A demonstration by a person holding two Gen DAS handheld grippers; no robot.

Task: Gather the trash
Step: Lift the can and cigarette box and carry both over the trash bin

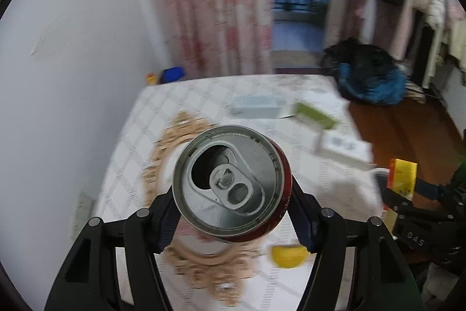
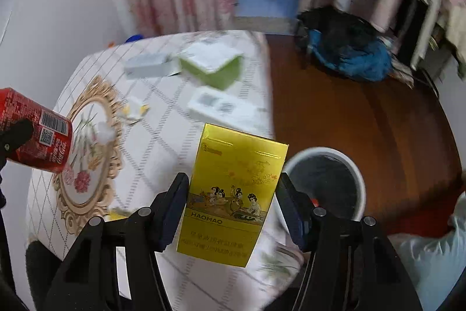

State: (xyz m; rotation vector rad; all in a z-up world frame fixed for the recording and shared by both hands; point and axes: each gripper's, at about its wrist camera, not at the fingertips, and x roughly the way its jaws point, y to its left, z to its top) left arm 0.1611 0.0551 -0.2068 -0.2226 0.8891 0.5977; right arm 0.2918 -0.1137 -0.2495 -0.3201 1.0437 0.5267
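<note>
My left gripper (image 1: 231, 212) is shut on an opened red cola can (image 1: 230, 182), its silver top facing the camera, held above the table. The same can (image 2: 35, 133) shows at the left edge of the right wrist view. A flat yellow box (image 2: 233, 191) printed HAOMAO is clamped between the fingers of my right gripper (image 2: 233, 209), over the table's near right corner. That yellow box (image 1: 403, 175) also appears at the right of the left wrist view. A white waste bin (image 2: 324, 182) with a dark liner stands on the floor just right of the box.
The table (image 2: 163, 142) wears a white checked cloth with a gold-framed floral print. On it lie a green box (image 2: 214, 67), a pale grey box (image 2: 147, 66), a white box (image 2: 225, 107), crumpled paper scraps (image 2: 135, 110) and a yellow scrap (image 1: 288, 255). A blue-black bundle (image 2: 346, 48) sits on the wooden floor.
</note>
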